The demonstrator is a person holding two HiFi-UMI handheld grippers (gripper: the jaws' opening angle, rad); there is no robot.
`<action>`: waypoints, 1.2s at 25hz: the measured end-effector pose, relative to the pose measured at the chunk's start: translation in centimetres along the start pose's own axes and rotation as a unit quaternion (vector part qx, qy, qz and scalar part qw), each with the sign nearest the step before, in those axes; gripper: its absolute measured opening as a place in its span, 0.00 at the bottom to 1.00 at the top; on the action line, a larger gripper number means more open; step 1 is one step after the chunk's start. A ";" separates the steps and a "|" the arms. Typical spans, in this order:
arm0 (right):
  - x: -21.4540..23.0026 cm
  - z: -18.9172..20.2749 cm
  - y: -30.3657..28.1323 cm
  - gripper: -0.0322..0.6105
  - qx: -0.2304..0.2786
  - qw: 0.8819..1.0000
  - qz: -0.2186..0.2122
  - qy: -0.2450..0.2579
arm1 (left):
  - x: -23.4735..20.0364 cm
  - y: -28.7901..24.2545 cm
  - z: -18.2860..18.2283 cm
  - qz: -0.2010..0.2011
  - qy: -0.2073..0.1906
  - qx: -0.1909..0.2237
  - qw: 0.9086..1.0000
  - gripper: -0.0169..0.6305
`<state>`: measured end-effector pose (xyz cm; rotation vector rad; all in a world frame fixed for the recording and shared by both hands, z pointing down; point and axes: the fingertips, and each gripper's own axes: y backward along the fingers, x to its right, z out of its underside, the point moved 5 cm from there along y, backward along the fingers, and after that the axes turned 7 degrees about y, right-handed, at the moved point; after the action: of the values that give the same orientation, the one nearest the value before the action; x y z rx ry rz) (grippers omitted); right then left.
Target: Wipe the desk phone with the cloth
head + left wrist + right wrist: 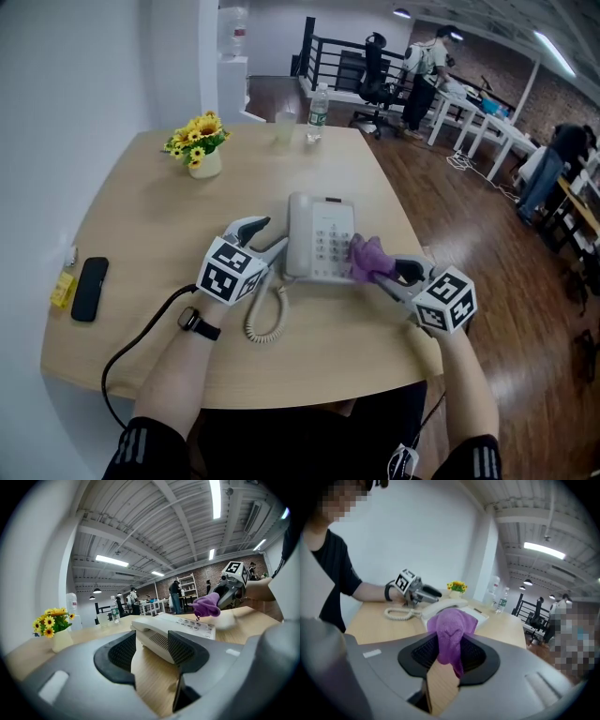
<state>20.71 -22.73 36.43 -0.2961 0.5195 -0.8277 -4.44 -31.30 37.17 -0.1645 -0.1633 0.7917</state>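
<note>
A white desk phone (pixel 317 242) sits mid-table, handset on its left side, coiled cord (pixel 267 319) trailing toward me. My right gripper (pixel 382 268) is shut on a purple cloth (pixel 367 258), which rests against the phone's right edge beside the keypad. In the right gripper view the cloth (pixel 450 632) hangs bunched between the jaws, with the phone (pixel 451 607) just beyond. My left gripper (pixel 270 236) stands open at the phone's left side. In the left gripper view the handset end of the phone (pixel 164 637) lies just past the open jaws, nothing held.
A pot of yellow flowers (pixel 200 147) stands at the far left. A black mobile phone (pixel 89 288) and a yellow item (pixel 63 289) lie near the left edge. A water bottle (pixel 318 106) and cup (pixel 285 127) stand at the far edge. A black cable (pixel 141 337) runs off the near edge.
</note>
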 end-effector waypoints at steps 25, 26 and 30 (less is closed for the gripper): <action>3.8 1.1 -1.2 0.25 0.198 0.966 0.090 -0.139 | 0.0 -0.1 0.2 0.000 0.003 -0.007 1.000 0.34; 3.9 1.1 -1.1 0.25 0.199 0.966 0.091 -0.140 | 0.0 -0.1 0.2 -0.001 0.003 -0.007 1.000 0.34; 3.9 1.1 -1.0 0.25 0.199 0.965 0.092 -0.145 | 0.0 0.0 0.2 -0.002 0.004 -0.008 1.000 0.34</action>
<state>22.88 -26.26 36.54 0.0049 0.0976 -0.6750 -4.51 -31.27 37.38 -0.1819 -0.1620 0.7867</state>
